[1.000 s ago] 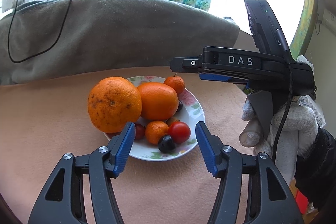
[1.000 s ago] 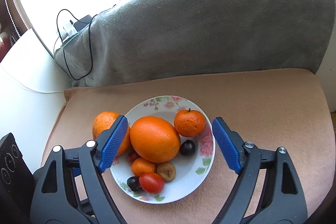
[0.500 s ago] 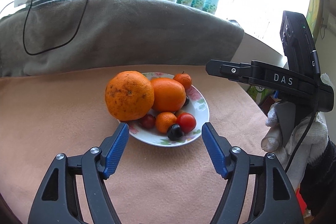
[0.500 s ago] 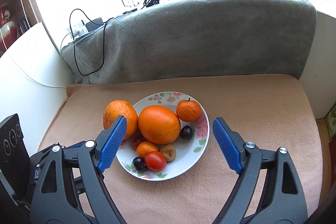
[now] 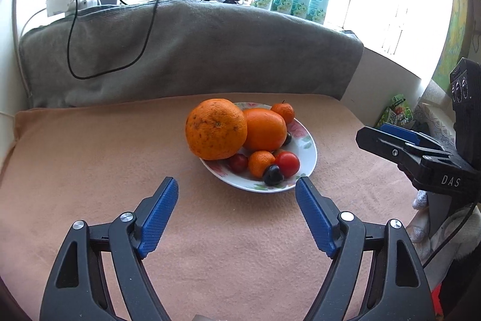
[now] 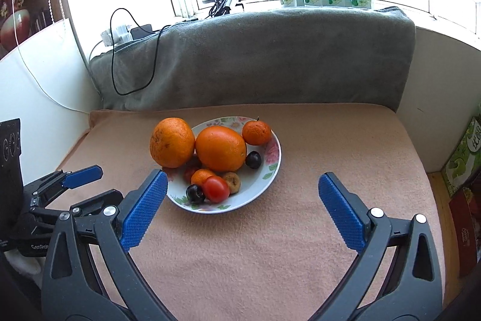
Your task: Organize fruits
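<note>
White floral-rimmed ceramic plate (image 6: pixel 275 161) on peach fleece blanket (image 6: pixel 270 245), grey towel-covered backrest (image 6: pixel 270 59) behind. On plate: smooth large orange (image 6: pixel 221 148), small stemmed mandarin (image 6: pixel 256 132), red cherry tomato (image 6: pixel 215 189), dark plums, small tangerine. Rough-skinned big orange (image 6: pixel 172 142) at plate's left edge, leaning on smooth one. Left gripper (image 5: pixel 236 209) and right gripper (image 6: pixel 242 200) both spread, jaws opening, nothing between, short of plate.
</note>
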`<action>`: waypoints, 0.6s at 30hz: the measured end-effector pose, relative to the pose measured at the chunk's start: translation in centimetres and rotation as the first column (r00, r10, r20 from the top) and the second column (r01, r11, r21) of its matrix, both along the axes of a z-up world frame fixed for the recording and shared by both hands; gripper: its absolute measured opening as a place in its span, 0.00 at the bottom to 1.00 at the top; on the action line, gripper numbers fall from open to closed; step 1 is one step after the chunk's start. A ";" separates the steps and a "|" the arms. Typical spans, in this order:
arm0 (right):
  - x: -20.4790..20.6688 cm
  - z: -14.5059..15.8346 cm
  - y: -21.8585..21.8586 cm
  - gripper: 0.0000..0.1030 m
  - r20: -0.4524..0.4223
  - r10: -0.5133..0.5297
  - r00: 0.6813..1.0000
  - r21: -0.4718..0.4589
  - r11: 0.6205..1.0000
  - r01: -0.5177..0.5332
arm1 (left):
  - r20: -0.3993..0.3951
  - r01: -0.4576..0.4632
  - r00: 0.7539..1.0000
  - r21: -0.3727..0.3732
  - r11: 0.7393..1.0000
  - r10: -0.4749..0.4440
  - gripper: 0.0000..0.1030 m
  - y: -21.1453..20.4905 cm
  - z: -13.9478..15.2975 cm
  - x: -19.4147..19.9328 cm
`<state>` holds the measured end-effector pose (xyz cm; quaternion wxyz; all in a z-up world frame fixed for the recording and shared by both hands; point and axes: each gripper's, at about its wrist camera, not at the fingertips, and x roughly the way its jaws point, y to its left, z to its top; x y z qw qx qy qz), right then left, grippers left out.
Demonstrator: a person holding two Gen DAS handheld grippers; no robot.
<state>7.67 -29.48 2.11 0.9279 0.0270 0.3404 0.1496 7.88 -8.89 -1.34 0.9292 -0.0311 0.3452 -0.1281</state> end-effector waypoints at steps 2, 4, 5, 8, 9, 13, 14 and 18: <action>-0.7 -0.4 -0.1 0.99 -0.006 -0.006 1.000 -0.011 1.000 0.006 | 0.003 -0.007 1.000 0.005 1.000 0.007 0.79 0.0 0.1 -0.3; -1.4 -0.7 -0.4 0.99 -0.009 -0.019 1.000 -0.015 1.000 0.019 | 0.002 -0.016 1.000 0.005 1.000 0.016 0.79 0.0 0.2 -0.5; -1.7 -0.8 -0.6 0.99 -0.011 -0.030 1.000 -0.016 0.999 0.029 | 0.003 -0.020 1.000 0.007 1.000 0.020 0.79 0.0 0.2 -0.6; -2.5 -1.1 -1.2 0.99 -0.004 -0.069 0.998 -0.020 0.997 0.069 | 0.006 -0.033 0.999 0.018 0.999 0.033 0.79 0.0 0.2 -0.9; -2.7 -1.1 -1.4 0.99 -0.003 -0.078 0.997 -0.023 0.997 0.078 | 0.006 -0.037 0.999 0.023 0.999 0.037 0.79 -0.1 0.2 -1.0; -3.2 -1.4 -1.8 0.99 -0.004 -0.095 0.996 -0.036 0.995 0.094 | 0.008 -0.046 0.999 0.025 0.999 0.046 0.79 -0.1 0.3 -1.3; -3.2 -1.4 -1.9 0.99 -0.003 -0.099 0.995 -0.038 0.994 0.099 | 0.008 -0.047 0.999 0.024 0.999 0.047 0.79 -0.1 0.4 -1.3; -3.3 -1.4 -2.1 0.99 -0.004 -0.104 0.995 -0.032 0.994 0.104 | 0.011 -0.047 0.999 0.029 0.998 0.047 0.79 -0.1 0.5 -1.6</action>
